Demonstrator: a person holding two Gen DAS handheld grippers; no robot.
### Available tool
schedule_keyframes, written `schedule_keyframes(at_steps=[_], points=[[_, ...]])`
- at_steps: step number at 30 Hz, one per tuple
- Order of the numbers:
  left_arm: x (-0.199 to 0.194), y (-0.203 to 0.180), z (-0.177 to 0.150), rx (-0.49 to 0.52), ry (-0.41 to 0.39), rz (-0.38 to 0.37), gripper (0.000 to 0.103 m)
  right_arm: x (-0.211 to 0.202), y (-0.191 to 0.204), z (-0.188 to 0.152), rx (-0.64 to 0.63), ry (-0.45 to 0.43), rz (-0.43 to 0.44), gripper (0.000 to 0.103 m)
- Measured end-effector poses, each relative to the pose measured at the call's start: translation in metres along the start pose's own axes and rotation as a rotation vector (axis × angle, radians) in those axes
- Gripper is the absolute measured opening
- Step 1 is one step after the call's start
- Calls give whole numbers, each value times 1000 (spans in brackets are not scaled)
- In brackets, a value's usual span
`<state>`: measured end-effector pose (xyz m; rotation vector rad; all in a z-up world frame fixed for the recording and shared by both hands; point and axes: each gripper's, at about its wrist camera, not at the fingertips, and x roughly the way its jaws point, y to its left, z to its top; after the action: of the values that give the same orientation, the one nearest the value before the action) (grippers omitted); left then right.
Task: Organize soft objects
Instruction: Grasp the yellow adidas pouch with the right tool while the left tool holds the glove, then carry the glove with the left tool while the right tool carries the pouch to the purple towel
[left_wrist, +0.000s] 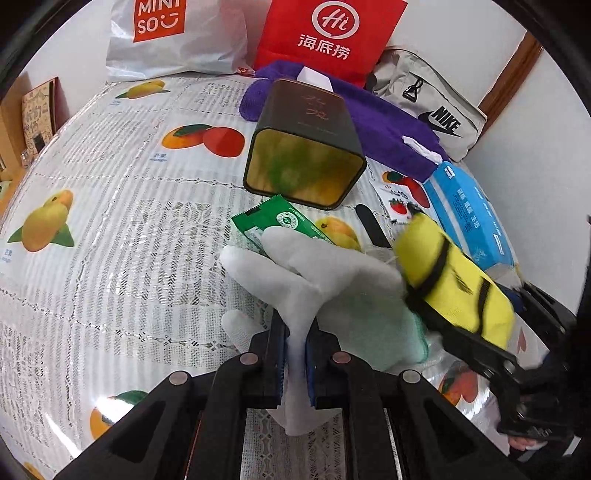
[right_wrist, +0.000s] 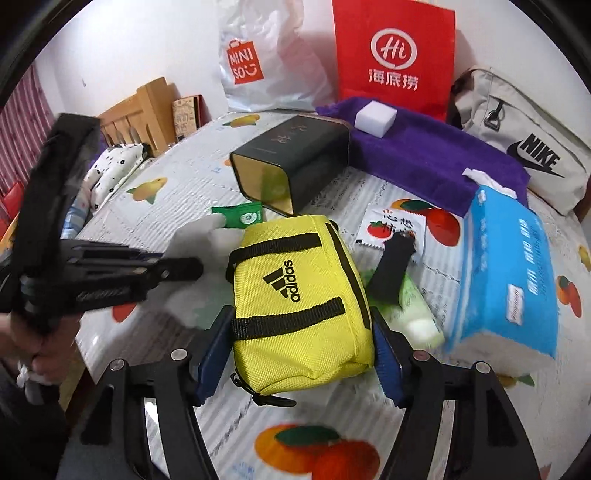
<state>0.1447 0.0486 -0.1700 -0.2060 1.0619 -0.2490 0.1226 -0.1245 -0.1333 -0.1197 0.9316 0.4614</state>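
The pouch (right_wrist: 301, 301) lay mid-table, long axis running away from me toward the tin (right_wrist: 291, 162), straddled by my right gripper (right_wrist: 301, 354) whose pads looked barely touching it, while my left gripper (left_wrist: 295, 354) was clenched on a white glove (left_wrist: 314, 280) beside it.

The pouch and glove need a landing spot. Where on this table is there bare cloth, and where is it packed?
Bare: the tablecloth left of the tin and green sachet, toward the Miniso bag.

Crowded: the right side, where the yellow pouch, tissue pack, purple towel and Nike bag sit close together.
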Motion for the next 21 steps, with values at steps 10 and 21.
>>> schedule_keyframes(at_steps=[10,21], points=[[-31,-3,-7,5,-70,-11,9,-45,-20,-38,94,-56,-30,68],[-22,-25,-27,72,-35,44,29,-58,-75,-89,250,-24,-162,68]])
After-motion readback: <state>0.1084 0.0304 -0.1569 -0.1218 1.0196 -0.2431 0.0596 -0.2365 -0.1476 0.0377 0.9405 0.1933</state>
